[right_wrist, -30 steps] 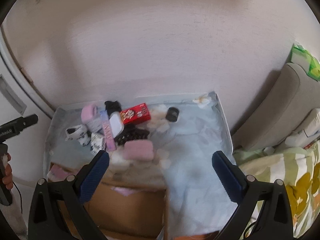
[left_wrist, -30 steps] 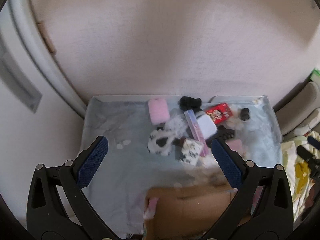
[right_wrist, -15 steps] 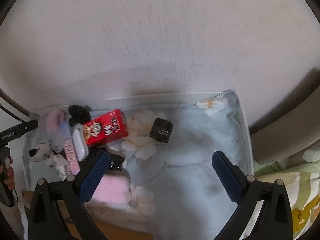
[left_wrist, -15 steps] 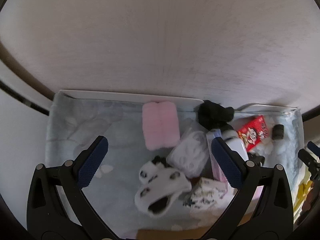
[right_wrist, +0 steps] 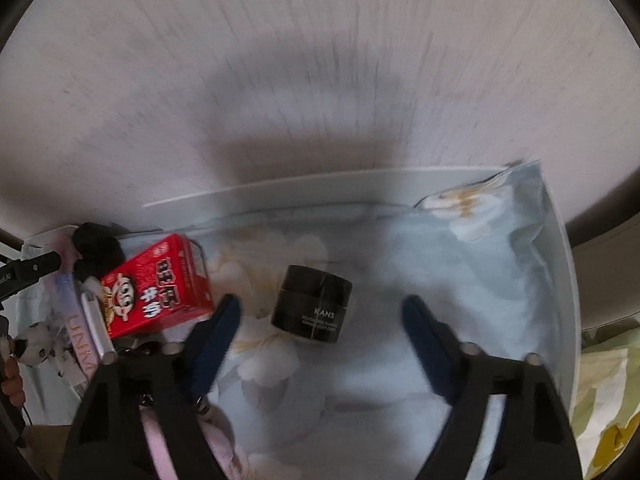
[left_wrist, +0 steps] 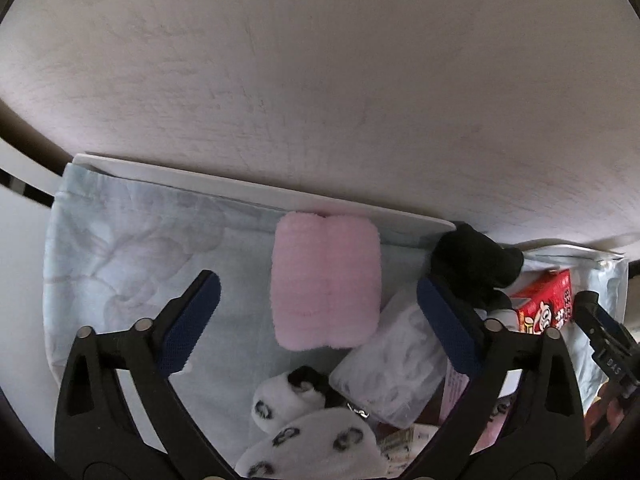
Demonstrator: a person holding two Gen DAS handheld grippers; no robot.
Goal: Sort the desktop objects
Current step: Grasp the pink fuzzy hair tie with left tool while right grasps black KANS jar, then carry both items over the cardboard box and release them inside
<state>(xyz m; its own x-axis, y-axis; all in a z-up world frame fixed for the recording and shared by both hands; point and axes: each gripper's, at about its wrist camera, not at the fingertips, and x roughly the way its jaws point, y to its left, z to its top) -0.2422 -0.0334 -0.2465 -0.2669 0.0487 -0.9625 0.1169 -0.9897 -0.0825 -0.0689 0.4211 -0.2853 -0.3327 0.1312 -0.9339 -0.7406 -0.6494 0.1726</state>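
Observation:
My left gripper [left_wrist: 318,322] is open and empty, its jaws straddling a folded pink towel [left_wrist: 326,280] on the pale blue cloth. A clear plastic box [left_wrist: 394,364], panda socks [left_wrist: 296,424] and a black fabric lump [left_wrist: 472,264] lie beside it. My right gripper [right_wrist: 320,330] is open and empty, with a black KANS jar [right_wrist: 312,304] standing between its jaws. A red milk carton [right_wrist: 156,286] lies just left of the jar; it also shows in the left wrist view [left_wrist: 546,300].
The table's white rim [right_wrist: 320,196] runs along the wall. A pink UNNY box [right_wrist: 78,340] and a white case [right_wrist: 96,324] lie at the left. A flowered bedspread [right_wrist: 604,396] lies to the right. The other gripper [left_wrist: 608,348] shows at the right of the left wrist view.
Both grippers have moved forward and down over the table. The pink towel now lies between the left jaws and the black jar between the right jaws. The cardboard box left view.

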